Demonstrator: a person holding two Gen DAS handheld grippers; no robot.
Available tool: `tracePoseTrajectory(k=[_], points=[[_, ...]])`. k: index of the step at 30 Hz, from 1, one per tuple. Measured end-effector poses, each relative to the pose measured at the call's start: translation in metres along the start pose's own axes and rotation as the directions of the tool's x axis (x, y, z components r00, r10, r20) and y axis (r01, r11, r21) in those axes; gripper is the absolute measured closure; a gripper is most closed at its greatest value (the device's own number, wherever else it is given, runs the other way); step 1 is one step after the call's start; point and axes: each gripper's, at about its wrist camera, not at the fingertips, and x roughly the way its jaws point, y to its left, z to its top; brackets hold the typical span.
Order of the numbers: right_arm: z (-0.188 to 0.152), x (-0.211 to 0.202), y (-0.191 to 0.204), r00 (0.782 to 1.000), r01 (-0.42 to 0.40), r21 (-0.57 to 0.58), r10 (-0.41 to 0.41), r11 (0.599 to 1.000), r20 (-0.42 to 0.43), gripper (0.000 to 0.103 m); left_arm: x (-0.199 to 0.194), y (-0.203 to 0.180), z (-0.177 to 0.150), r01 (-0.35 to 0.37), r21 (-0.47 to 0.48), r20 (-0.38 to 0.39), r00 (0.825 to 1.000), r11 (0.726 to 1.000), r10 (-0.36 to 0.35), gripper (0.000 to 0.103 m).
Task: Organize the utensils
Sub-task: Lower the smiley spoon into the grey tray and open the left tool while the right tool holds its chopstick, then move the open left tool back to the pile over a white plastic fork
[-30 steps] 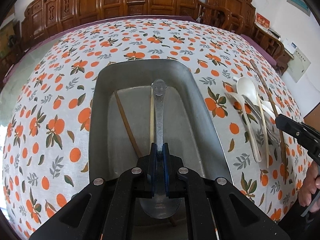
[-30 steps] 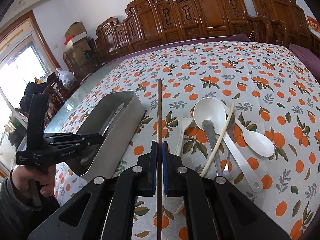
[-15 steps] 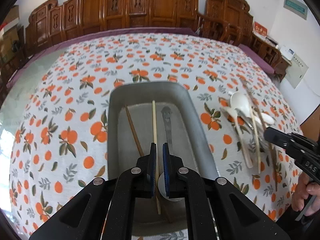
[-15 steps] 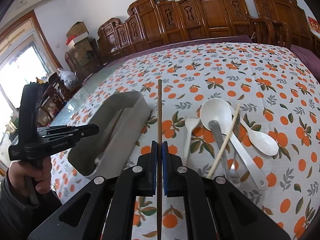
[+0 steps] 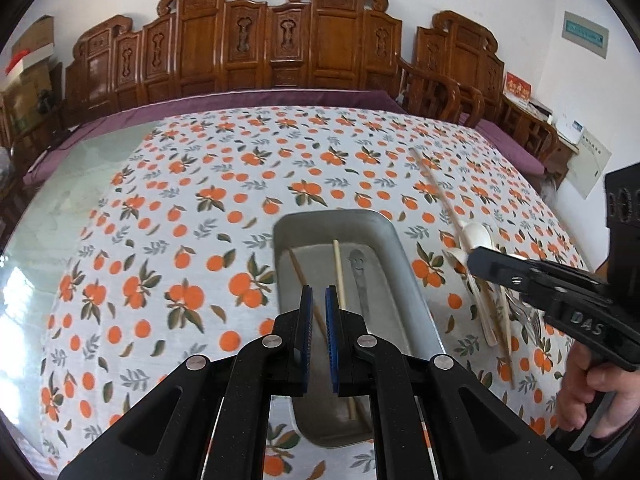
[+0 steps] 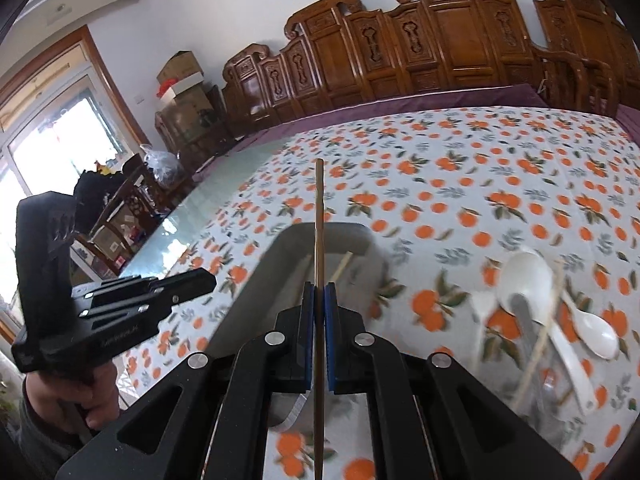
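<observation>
A grey metal tray point(image 5: 282, 240) sits on the orange-print cloth and holds a brown chopstick point(image 5: 298, 270), a pale chopstick point(image 5: 339, 276) and a metal spoon with a smiley face point(image 5: 360, 276). My left gripper point(image 5: 319, 300) hovers above the tray's near end, shut with nothing between its pads. My right gripper point(image 6: 319, 292) is shut on a dark brown chopstick point(image 6: 319, 208) whose tip points out over the tray point(image 6: 256, 280). To the right of the tray lie white spoons point(image 6: 524, 276), a pale chopstick point(image 6: 540, 336) and a metal utensil point(image 6: 526, 320), partly blurred.
Carved wooden chairs point(image 5: 280, 48) line the table's far edge. Bare glass tabletop point(image 5: 48, 208) shows left of the cloth. A person's hand point(image 5: 580, 392) holds the right gripper's handle point(image 5: 560, 300) beside the tray; another hand point(image 6: 80, 396) grips the left gripper's handle.
The left gripper let go of the smiley spoon, which now lies in the tray, and rose away. The right gripper carried the dark chopstick leftward until it came over the tray.
</observation>
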Motion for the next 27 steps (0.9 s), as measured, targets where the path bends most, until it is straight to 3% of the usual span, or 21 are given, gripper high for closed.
tracePoseTrajectory(k=[6,17,22,27], points=[[0.006,0.042,0.012,0.999,-0.016,0.020,0.017,1.000,-0.039,0.097,-0.006,0.019,0.000,-0.031,-0.026,0.015,0.999,0.999,0.031,0.097],[-0.008,0.086,0.022,0.994,0.034,0.015,-0.033,0.999,-0.108,0.097,-0.004,0.025,0.000,-0.037,-0.031,0.010,0.999,0.999,0.037,0.097],[-0.007,0.074,0.020,0.995,0.027,0.001,-0.027,1.000,-0.094,0.093,-0.004,0.024,0.001,-0.032,-0.030,0.011,0.999,0.999,0.032,0.097],[-0.006,0.030,0.010,0.998,0.049,-0.041,-0.050,0.998,-0.035,0.093,-0.004,0.013,0.001,-0.008,-0.019,0.022,1.000,1.000,0.008,0.096]])
